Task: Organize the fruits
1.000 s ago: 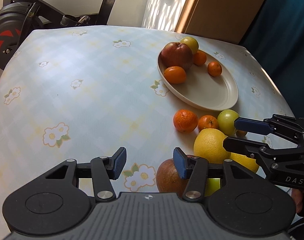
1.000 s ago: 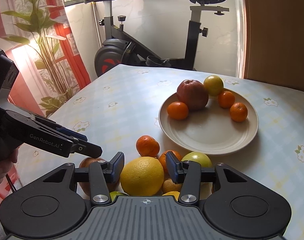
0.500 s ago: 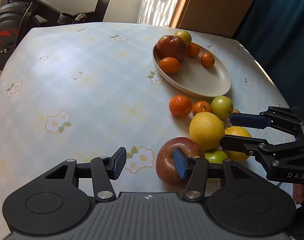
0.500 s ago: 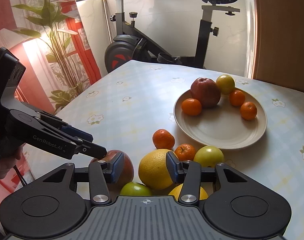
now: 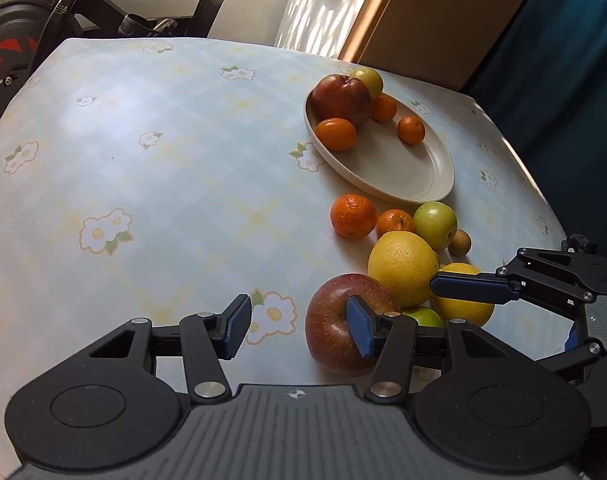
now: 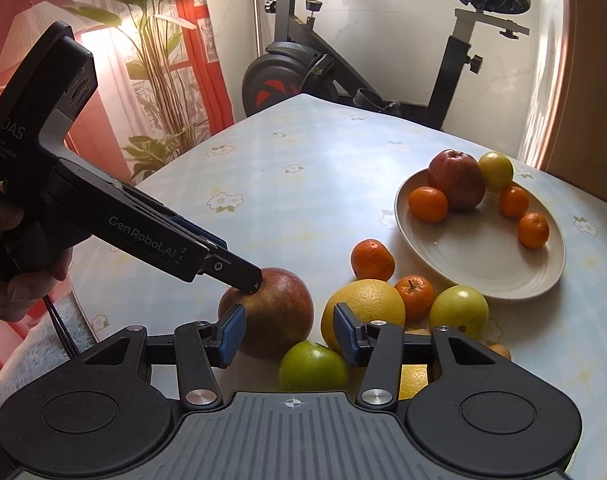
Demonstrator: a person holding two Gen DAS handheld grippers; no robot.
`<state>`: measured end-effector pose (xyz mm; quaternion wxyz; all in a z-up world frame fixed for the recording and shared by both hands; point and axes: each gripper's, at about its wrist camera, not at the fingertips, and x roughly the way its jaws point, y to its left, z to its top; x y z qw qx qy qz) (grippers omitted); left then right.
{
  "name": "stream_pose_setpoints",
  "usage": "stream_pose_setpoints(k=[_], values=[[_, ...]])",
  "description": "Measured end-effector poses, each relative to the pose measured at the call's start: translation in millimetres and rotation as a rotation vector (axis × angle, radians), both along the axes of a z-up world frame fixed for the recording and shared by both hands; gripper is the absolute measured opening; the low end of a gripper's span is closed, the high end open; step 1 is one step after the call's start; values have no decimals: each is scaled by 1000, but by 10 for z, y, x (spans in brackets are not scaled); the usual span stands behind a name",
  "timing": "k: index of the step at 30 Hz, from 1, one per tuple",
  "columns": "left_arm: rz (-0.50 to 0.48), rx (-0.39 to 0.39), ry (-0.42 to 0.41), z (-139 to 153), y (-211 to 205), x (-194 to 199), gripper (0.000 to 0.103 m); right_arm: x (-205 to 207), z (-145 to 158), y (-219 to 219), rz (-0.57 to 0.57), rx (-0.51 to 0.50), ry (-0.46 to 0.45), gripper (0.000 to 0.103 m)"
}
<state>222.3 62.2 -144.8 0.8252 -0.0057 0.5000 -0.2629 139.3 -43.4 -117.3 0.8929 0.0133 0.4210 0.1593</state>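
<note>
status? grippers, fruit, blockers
Left gripper open, one finger at red apple. Right gripper open, empty, over green apple. Five fruits on plate; rest clustered tight on table.

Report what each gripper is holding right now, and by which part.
Nothing is held. The left gripper stands open over bare tablecloth, one finger in front of the red apple. The right gripper is open too, with no fruit clamped.
</note>
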Motion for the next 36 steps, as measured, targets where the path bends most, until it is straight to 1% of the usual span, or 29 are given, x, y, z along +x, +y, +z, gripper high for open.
stream_pose_setpoints(k=[8,11,16,18,22,24,27,29,31,36], values=[[14,-21,10,-26,29,27,56,79,-58,158,54,-41,22,46],[15,-22,10,-29,58,43,56,121,-89,222,74,-52,32,51],[31,-31,17,-47,78,71,56,176,-149,314,106,-77,50,51],[33,-34,18,-52,80,75,56,194,-173,356,118,-98,50,55],[31,-46,25,-60,78,74,56,244,-223,395,119,-136,62,57],[27,-47,25,-57,91,66,56,256,-237,416,128,-152,58,59],[33,-42,21,-55,105,67,54,252,-234,470,149,-187,37,57],[42,-43,23,-56,127,74,54,255,-229,484,155,-190,28,56],[55,-40,24,-56,146,81,52,265,-224,488,157,-169,20,56],[90,-2,20,-54,217,110,45,356,-210,558,186,-130,0,55]])
